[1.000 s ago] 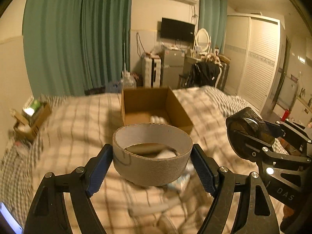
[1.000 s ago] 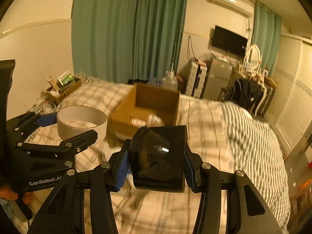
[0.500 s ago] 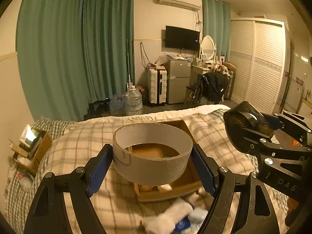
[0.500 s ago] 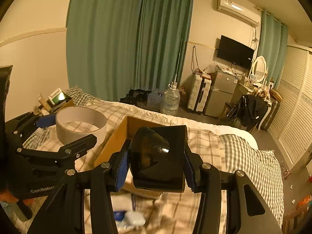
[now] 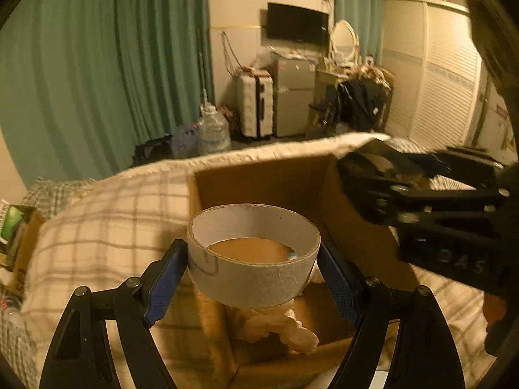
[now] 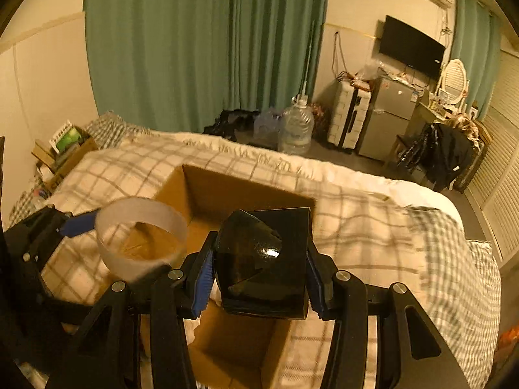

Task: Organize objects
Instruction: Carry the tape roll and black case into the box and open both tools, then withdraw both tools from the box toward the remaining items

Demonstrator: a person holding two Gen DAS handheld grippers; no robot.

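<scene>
On the checked bed stands an open box; above it, left gripper holds a ring, right gripper clamps a black object. Green curtains hang behind.

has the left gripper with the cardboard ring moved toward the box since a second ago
Yes. The left gripper, shut on the cardboard ring, has advanced toward the cardboard box; it now hangs over the box's opening.

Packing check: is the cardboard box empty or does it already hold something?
Not empty: the open cardboard box holds crumpled white paper or cloth on its floor.
</scene>
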